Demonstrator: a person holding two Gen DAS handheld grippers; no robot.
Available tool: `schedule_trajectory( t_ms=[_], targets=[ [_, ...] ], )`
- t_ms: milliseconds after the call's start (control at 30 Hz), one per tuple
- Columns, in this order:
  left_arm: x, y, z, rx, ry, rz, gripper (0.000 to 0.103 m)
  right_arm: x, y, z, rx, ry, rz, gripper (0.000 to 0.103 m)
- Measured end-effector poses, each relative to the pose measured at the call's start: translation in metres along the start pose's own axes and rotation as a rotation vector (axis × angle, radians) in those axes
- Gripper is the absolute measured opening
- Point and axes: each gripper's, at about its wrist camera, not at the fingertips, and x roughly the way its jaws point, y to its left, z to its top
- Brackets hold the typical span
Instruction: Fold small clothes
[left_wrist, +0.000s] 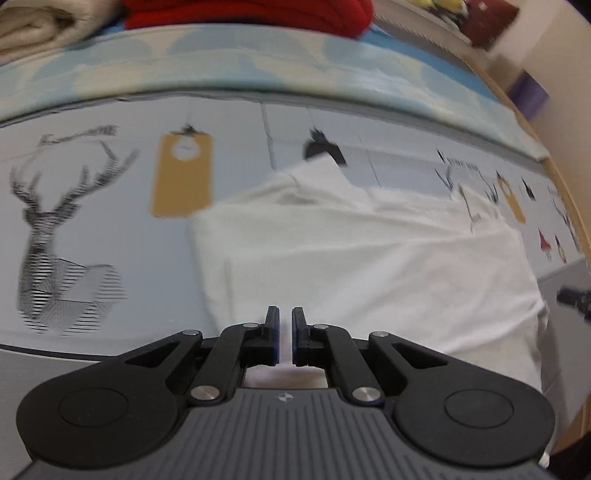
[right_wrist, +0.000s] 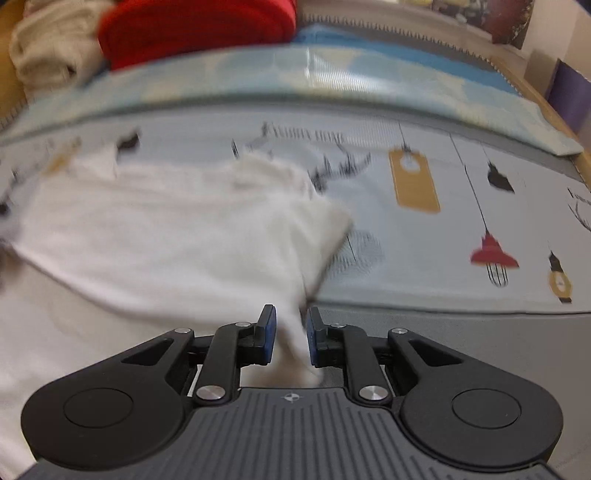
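- Both grippers sit at the near hem of the white tee, which lies spread on the printed sheet, prob. so the hem can be carried over for a fold.
- Right gripper: pitched down, fingers a bit apart w/ a tee corner bunched between, pinch looks loose.
- Left gripper: pitched down over tee, fingers nearly together; cloth in the slit, prob. nipped.

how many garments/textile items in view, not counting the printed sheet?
3. White garment spread on the sheet, nearest the tools. Red folded item at the far edge. Cream folded item left of the red one. More may sit beyond the frame.
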Motion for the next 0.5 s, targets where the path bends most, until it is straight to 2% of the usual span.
schedule_trajectory(
  t_ms=[100,167,267,333,367,433,500],
  targets=[
    [0.023,-0.005,-0.007,0.021,0.074,0.021,0.004,0.0,-0.003,0.008,0.025,-0.017,0.017,0.02],
    [0.039,-0.001,-0.014,0.042,0.142,0.063,0.004,0.006,-0.006,0.009,0.062,-0.026,0.033,0.02],
    [0.026,-0.004,-0.01,0.041,0.098,0.053,0.005,0.029,-0.005,0.005,0.086,-0.012,0.014,0.021],
    [0.017,-0.004,-0.009,0.04,0.048,0.02,0.008,0.051,-0.006,-0.002,0.115,0.051,-0.003,0.021],
    [0.019,-0.003,-0.011,0.044,0.052,0.006,0.009,0.06,-0.006,-0.006,0.114,0.083,-0.02,0.023],
    [0.036,0.0,-0.02,0.068,0.12,0.048,0.008,0.069,-0.005,-0.012,0.101,0.113,-0.057,0.032],
    [0.038,-0.003,-0.023,0.103,0.116,0.051,0.008,0.066,-0.005,-0.012,0.112,0.112,-0.06,0.033]
  ],
)
